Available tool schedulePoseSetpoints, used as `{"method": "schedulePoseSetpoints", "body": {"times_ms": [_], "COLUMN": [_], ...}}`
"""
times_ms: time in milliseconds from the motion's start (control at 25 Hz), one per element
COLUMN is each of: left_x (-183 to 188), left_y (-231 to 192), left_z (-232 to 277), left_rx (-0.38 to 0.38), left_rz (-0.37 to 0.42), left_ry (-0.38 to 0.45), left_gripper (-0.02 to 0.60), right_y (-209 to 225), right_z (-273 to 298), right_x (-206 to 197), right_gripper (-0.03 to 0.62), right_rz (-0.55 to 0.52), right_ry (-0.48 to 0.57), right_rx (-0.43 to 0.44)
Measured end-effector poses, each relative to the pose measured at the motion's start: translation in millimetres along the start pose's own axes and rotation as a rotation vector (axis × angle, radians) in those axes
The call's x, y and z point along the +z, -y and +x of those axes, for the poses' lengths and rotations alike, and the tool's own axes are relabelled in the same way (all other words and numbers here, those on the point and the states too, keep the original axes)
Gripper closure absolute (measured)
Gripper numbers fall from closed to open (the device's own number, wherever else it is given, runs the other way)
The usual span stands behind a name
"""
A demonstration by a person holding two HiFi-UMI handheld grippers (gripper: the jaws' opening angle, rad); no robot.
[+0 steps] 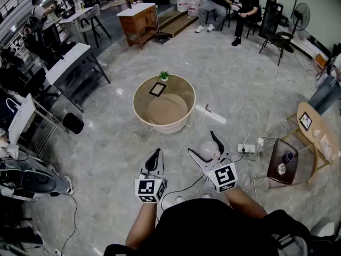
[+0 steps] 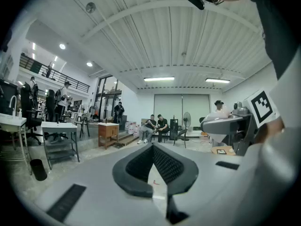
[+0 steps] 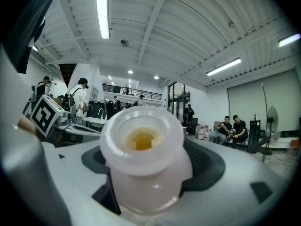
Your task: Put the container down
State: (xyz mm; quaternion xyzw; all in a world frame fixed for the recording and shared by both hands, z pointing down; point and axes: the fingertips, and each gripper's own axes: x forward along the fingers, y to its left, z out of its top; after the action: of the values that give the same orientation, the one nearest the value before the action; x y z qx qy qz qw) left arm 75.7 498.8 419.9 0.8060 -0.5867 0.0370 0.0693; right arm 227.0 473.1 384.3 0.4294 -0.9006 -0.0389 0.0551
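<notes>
Translucent white container (image 3: 141, 168): clamped between the widely spread jaws of the right gripper (image 1: 205, 145), open mouth turned toward that gripper's camera, something yellowish visible inside; carried in the air over the grey floor (image 1: 106, 153), on the person's side of the round table (image 1: 139, 108) and apart from it; left gripper (image 1: 155, 156): jaws closed tip to tip, nothing between them, held just beside the right one; on the table: small potted plant (image 1: 164, 75) at the far rim, black-framed panel (image 1: 157, 88) near it.
</notes>
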Motion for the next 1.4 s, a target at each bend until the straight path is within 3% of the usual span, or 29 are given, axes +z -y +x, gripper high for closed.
{"method": "schedulePoseSetpoints", "body": {"times_ms": [280,560,840,1160,1400], "left_x": [2.9,2.6,0.7,-7.8,-3.6], "left_y": [-17.0,-29.6,-46.5,-83.7,-120.9], "left_z": [-3.2,-9.8,0.3,43.0,103.4], "left_rx": [0.009,-0.017,-0.029,-0.017,0.01], "left_rz": [-0.006,0.004,0.005,-0.013,-0.013], "left_ry": [0.027,0.042,0.042,0.009,-0.019], "left_gripper": [0.588,0.588,0.588,0.588,0.588], "right_y": [-7.3,-15.2,-22.7,-7.6,24.2], "right_z": [10.2,8.3,29.2,92.6,159.5], "right_x": [2.5,1.9,2.7,-1.8,-9.7], "right_gripper": [0.175,0.175,0.175,0.175,0.175], "right_rz": [0.0,0.096,0.087,0.101,0.068], "right_ry": [0.003,0.03,0.031,0.027,0.006], "right_rx": [-0.015,-0.035,-0.021,0.01,0.022]}}
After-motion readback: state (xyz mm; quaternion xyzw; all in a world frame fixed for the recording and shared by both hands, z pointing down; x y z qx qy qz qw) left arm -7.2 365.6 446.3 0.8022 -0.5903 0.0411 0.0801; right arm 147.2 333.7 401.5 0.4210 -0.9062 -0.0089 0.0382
